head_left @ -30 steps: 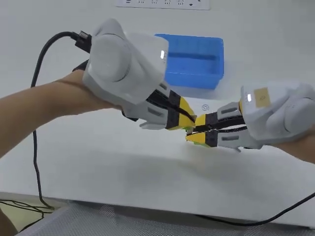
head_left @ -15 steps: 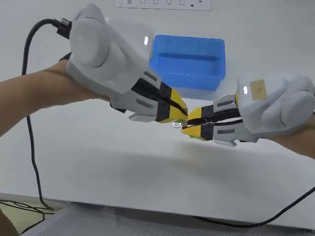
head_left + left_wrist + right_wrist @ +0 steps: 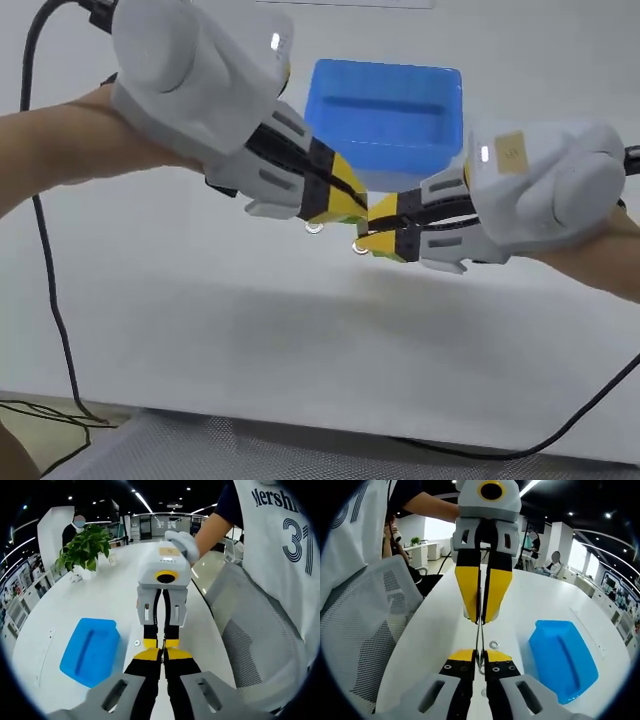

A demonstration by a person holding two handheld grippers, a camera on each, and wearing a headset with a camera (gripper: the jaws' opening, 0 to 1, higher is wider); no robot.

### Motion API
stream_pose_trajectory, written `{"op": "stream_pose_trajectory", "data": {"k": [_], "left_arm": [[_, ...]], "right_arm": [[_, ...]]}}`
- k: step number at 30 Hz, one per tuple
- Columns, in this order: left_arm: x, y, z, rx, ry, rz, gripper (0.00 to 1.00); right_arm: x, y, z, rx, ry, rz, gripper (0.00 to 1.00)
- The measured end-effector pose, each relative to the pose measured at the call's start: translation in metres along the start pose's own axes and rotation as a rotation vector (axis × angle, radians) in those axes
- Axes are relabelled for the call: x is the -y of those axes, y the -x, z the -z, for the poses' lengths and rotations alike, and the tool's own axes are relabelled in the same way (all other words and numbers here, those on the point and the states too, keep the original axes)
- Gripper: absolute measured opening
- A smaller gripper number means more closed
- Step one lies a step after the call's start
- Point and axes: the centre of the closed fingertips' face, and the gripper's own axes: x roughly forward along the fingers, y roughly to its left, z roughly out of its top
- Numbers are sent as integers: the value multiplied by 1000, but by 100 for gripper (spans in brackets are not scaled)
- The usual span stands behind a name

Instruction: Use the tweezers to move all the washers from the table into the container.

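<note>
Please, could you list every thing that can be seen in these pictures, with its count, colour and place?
container: one, blue, on the table behind the grippers.
washers: at least two, silver, on the table below the gripper tips.
tweezers: one, thin metal, between the two grippers' tips.
table: one, white.
cable: one, black, hanging at the left.
plant: one, green, far end of the table.
chair: one, grey mesh, beside the table.
left gripper: white, yellow tips, shut on tweezers.
right gripper: white, yellow tips, shut on tweezers.

The left gripper (image 3: pixel 356 206) and right gripper (image 3: pixel 372 232) apparently rose, uncovering two washers (image 3: pixel 314 228).
</note>
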Motion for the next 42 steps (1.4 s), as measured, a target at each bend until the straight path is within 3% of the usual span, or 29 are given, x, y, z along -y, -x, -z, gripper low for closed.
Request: {"op": "stream_pose_trajectory", "data": {"k": [20, 42], "left_arm": [[1, -4, 2, -16, -12, 1, 6], [-1, -4, 8, -28, 1, 0, 6]], "right_arm": [[4, -4, 6, 22, -30, 17, 10], [5, -12, 9, 13, -33, -14, 10]]}}
